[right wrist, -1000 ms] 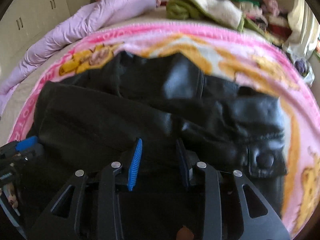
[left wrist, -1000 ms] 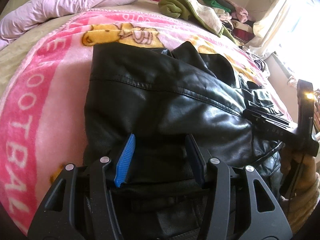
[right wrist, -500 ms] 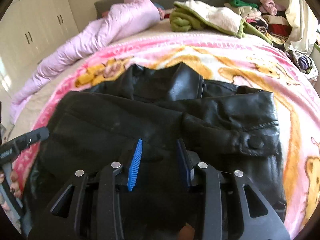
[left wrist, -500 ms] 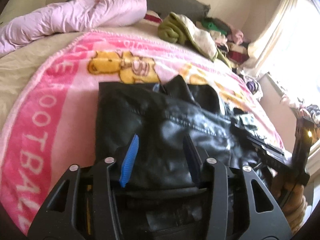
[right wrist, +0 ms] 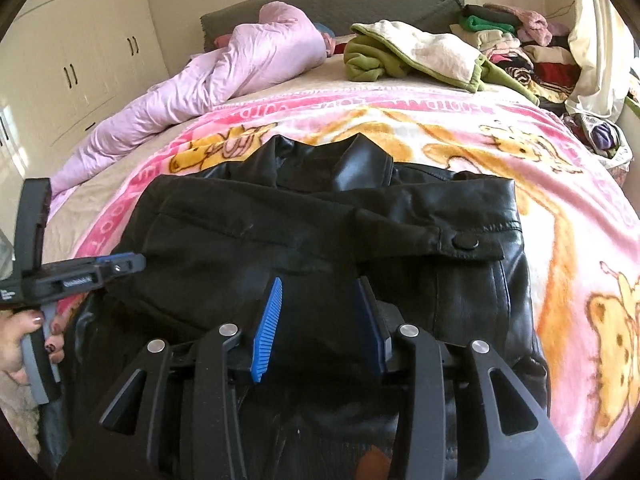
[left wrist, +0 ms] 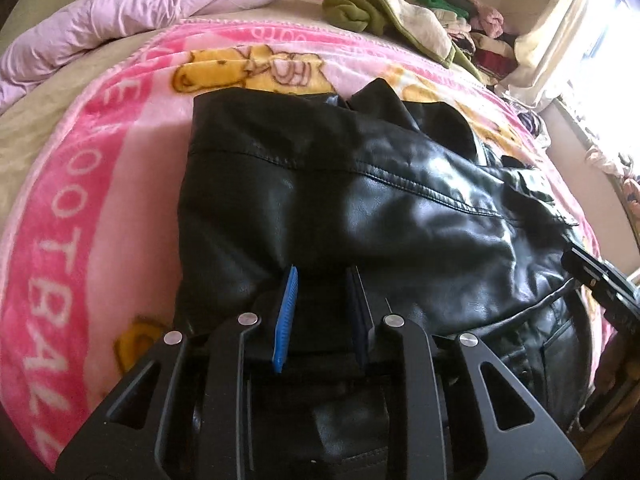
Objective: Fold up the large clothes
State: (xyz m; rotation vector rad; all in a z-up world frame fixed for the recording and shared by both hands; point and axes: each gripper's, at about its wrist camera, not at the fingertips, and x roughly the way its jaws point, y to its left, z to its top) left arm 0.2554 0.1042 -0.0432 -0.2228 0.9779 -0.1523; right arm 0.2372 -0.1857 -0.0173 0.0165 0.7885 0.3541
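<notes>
A black leather jacket [left wrist: 360,208] lies on a pink cartoon blanket [left wrist: 80,200], sleeves folded across its body, collar at the far end. It also shows in the right wrist view [right wrist: 320,240], with a snap cuff [right wrist: 464,243] on top. My left gripper [left wrist: 322,280] is open and empty just above the jacket's near hem. My right gripper [right wrist: 320,288] is open and empty above the near hem too. The left gripper shows at the left edge of the right wrist view [right wrist: 120,264].
A lilac duvet [right wrist: 224,76] lies at the bed's far left. A green and cream garment [right wrist: 412,56] and a pile of clothes [right wrist: 520,52] sit at the far right. White cupboards [right wrist: 80,48] stand left of the bed; a curtained window [left wrist: 580,32] is at the right.
Both grippers stayed open and empty over the near hem. The right gripper has drawn back and risen, showing more of the bed. The left gripper rose, then came down closer to the jacket.
</notes>
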